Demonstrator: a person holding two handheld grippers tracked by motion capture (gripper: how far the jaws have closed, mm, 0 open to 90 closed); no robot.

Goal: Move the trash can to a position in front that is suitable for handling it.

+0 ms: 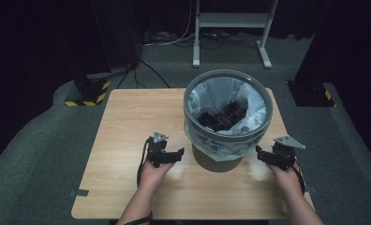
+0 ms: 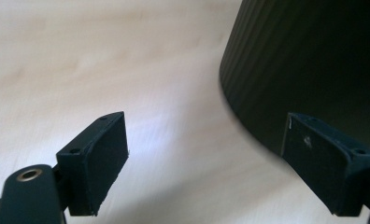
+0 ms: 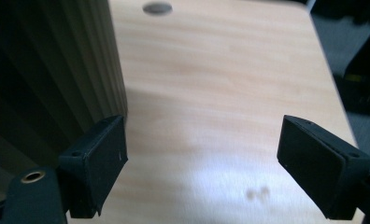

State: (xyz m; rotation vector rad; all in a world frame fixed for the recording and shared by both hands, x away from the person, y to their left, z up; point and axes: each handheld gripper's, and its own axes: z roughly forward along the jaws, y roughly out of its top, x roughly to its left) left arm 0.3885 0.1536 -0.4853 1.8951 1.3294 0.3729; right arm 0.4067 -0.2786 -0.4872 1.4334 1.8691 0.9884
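A grey bin (image 1: 189,101) with a pale plastic liner (image 1: 219,88) stands on the wooden table (image 1: 137,112), and dark scraps (image 1: 223,116) lie inside it. My left gripper (image 1: 180,152) sits low beside the bin's left side, jaws open and empty. In the left gripper view the left gripper (image 2: 206,140) faces bare tabletop (image 2: 103,60), with the bin's dark ribbed wall (image 2: 304,60) just beyond the right jaw. My right gripper (image 1: 259,151) flanks the bin's right side, also open and empty. The right gripper view puts the bin wall (image 3: 47,70) against the left jaw of the right gripper (image 3: 204,140).
A metal stand (image 1: 230,21) and cables lie on the carpet behind the table. A black post base with yellow-black tape (image 1: 87,91) stands at the back left. The table's right edge (image 3: 332,79) is close to my right gripper. A dark round mark (image 3: 157,8) lies farther along the tabletop.
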